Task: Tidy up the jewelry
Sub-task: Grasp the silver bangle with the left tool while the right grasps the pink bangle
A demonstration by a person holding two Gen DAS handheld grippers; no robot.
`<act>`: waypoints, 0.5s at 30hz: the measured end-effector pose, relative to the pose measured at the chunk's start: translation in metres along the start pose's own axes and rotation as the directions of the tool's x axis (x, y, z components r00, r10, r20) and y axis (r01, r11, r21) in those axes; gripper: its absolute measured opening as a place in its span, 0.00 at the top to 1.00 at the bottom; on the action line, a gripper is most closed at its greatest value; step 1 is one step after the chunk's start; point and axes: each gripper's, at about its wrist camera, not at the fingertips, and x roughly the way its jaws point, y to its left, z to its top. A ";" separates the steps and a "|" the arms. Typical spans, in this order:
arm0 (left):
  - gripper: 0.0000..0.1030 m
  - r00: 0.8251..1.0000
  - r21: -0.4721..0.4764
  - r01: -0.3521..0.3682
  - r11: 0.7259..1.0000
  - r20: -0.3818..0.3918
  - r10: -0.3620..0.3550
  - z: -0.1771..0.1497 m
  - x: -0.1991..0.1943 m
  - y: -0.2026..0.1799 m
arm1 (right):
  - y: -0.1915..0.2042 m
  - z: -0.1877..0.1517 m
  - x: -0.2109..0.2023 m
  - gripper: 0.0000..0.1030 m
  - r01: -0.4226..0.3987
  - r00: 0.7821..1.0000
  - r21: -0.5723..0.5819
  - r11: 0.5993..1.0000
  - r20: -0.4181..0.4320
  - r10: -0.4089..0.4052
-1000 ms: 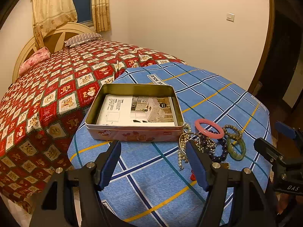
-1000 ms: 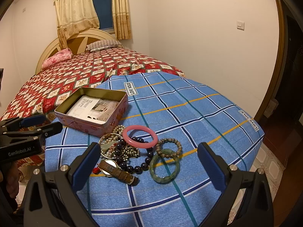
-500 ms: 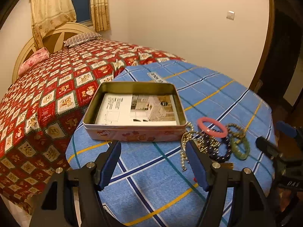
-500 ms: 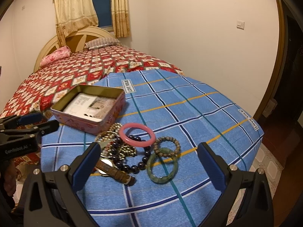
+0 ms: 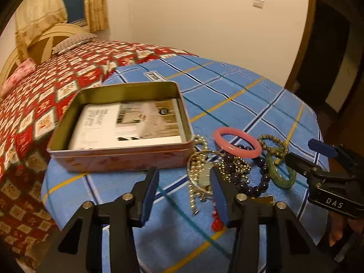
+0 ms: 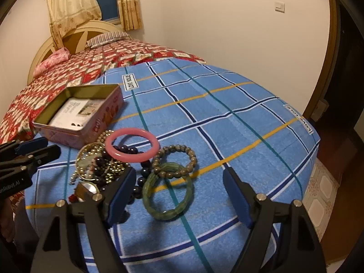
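An open pink tin box [image 5: 118, 157] [image 6: 93, 125] with a printed card inside sits on the blue plaid cloth. Beside it lies a jewelry pile: a pink bangle [image 5: 237, 142] [image 6: 132, 144], a green jade bangle [image 5: 281, 173] [image 6: 168, 192], a brown bead bracelet [image 6: 175, 161], dark purple beads [image 5: 254, 182], gold chains [image 5: 200, 166] and a watch [image 6: 87, 187]. My left gripper [image 5: 184, 179] is open and empty, just before the tin and the chains. My right gripper [image 6: 179, 182] is open and empty, its fingers either side of the green bangle.
The jewelry lies on a round-looking surface covered by the blue plaid cloth [image 6: 227, 118], whose edge drops off at the right. A bed with a red patterned quilt [image 5: 45, 79] is behind on the left. A wooden door frame [image 6: 327, 68] is on the right.
Both grippers have moved forward and lower, closer to the jewelry pile. The right gripper's fingers now frame the green bangle. Nothing on the cloth has moved.
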 end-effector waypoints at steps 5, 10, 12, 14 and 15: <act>0.76 0.998 -0.009 0.025 1.000 -0.065 -0.025 -0.001 0.029 -0.002 | -0.008 -0.001 0.005 0.23 -0.012 1.000 0.021 1.000 -0.018 0.012; 0.91 0.997 -0.015 0.049 0.999 -0.064 -0.050 0.000 0.036 -0.002 | -0.012 -0.004 0.006 0.23 -0.024 0.999 0.032 0.999 -0.027 0.025; 0.93 0.997 -0.009 0.055 0.998 -0.044 -0.056 0.000 0.032 -0.003 | -0.012 -0.003 0.008 0.23 -0.029 0.999 0.031 0.999 -0.027 0.029; 0.94 0.998 -0.007 0.057 0.998 -0.015 -0.057 0.002 0.023 -0.004 | -0.012 -0.001 0.012 0.23 -0.031 0.999 0.033 0.999 -0.030 0.032; 0.94 0.998 -0.006 0.062 0.998 0.004 -0.062 0.003 0.017 -0.005 | -0.012 -0.001 0.014 0.23 -0.032 0.999 0.036 0.999 -0.031 0.033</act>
